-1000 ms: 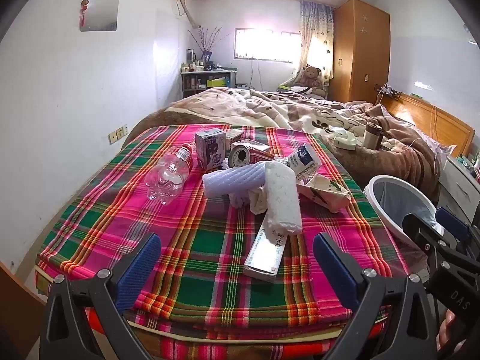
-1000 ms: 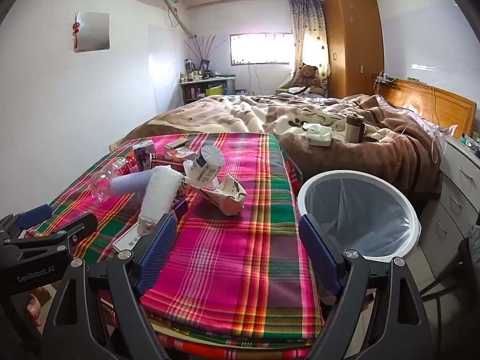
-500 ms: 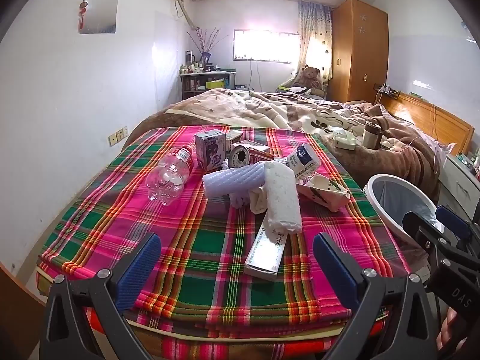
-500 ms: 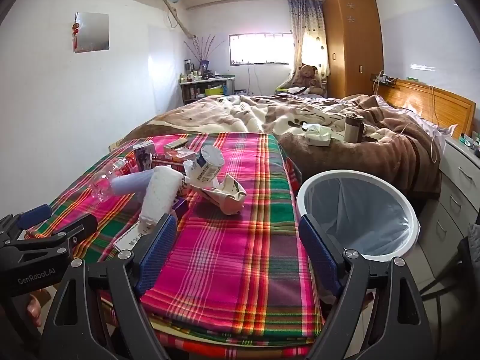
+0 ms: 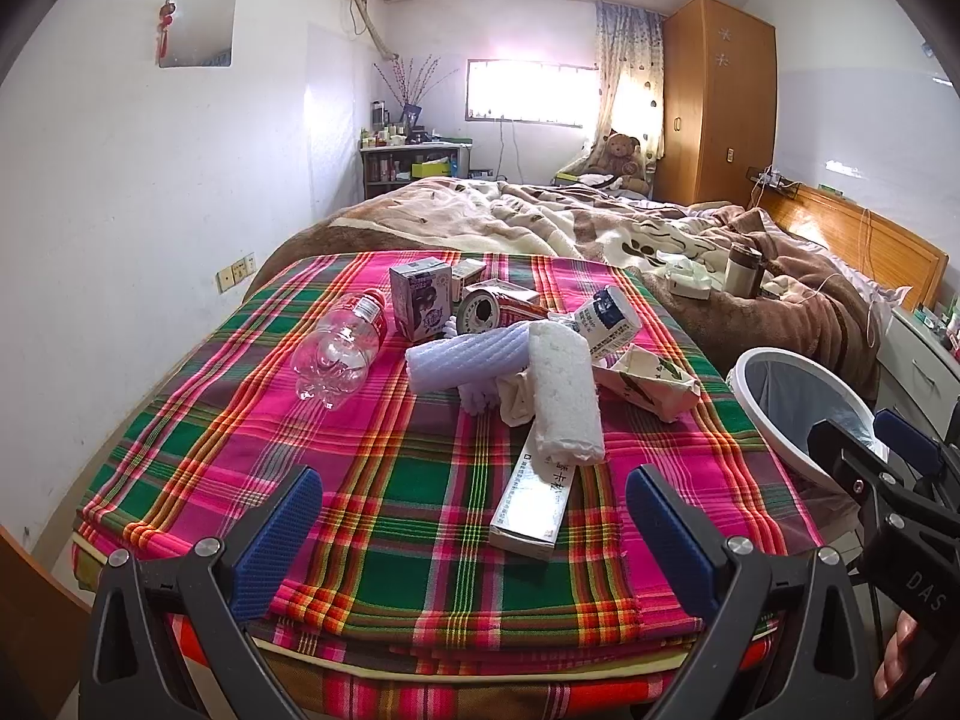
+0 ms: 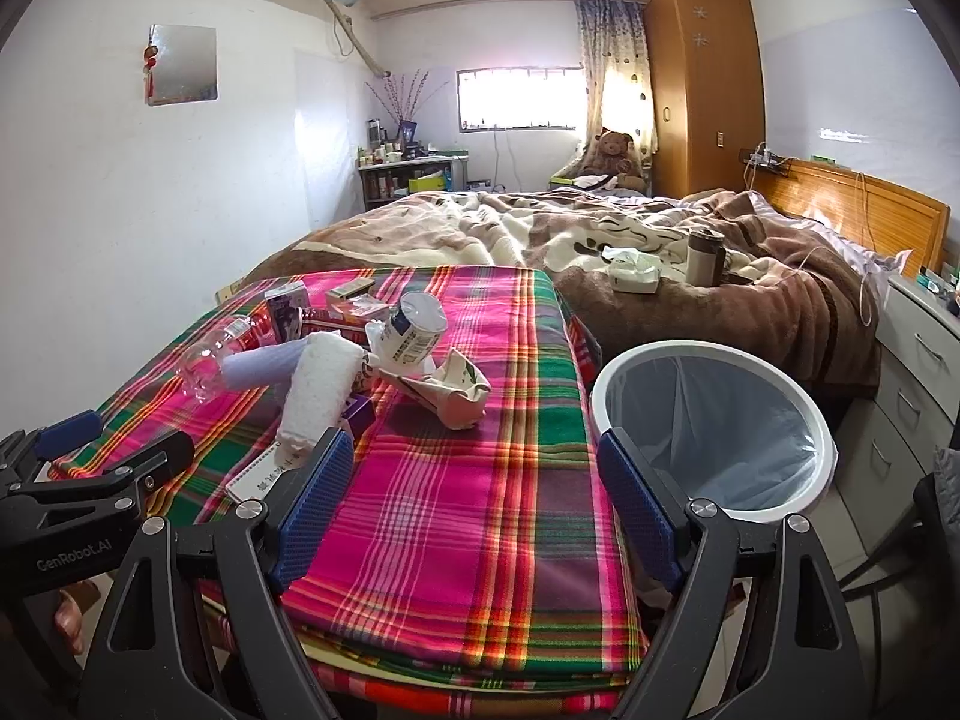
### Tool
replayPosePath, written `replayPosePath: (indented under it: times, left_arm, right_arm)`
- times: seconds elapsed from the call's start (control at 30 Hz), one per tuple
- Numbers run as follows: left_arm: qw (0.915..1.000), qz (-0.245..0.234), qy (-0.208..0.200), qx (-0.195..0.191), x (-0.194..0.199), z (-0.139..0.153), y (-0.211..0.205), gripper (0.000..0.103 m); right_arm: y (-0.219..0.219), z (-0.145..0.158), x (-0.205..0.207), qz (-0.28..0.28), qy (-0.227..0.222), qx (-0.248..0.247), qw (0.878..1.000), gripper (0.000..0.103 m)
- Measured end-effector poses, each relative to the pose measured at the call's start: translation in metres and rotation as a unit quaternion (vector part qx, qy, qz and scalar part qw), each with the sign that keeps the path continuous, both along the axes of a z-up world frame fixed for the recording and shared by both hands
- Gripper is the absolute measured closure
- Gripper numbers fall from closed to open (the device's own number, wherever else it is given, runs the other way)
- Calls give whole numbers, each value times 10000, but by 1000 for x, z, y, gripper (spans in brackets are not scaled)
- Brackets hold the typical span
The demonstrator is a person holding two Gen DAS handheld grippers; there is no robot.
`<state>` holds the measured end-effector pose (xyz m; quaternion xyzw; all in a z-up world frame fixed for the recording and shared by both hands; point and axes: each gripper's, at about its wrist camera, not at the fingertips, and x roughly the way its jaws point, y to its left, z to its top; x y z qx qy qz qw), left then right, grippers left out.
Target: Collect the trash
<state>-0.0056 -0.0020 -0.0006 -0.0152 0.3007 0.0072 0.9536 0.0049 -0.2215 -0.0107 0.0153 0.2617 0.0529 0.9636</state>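
Wide apart, both: left gripper [image 5: 474,525] and right gripper [image 6: 474,507], jaws spread, holding nothing, poised at the near edge of the plaid blanket [image 5: 420,498]. Further in, toward the middle: flat box [image 5: 534,501], white roll [image 5: 567,399], lavender roll [image 5: 465,357], clear bottle [image 5: 342,351], cartons. Off the right edge, lined trash bin [image 6: 714,420].

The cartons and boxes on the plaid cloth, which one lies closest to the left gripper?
The long flat white box with printed characters, its far end tucked under the white towel roll. The crushed carton and purple carton sit farther back.
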Motion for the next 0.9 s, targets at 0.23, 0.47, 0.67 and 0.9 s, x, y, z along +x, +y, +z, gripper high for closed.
replayPosePath:
  times: [0.23,0.47,0.67,0.9]
  left_arm:
    - [10000,2,-4,3,0,3,-1,0]
    - [10000,-12,5,5,-1,2,-4,0]
    - [10000,-11,10,4,-2,2,-4,0]
    - [10000,-49,16,4,-1,-2,1,0]
  right_arm:
    - [0,0,0,-11,-12,2,10000,18]
    - [0,1,0,-15,-13,1,10000,18]
    - [0,2,0,-20,-22,-9,10000,18]
    - [0,2,0,-17,-27,-11,10000,18]
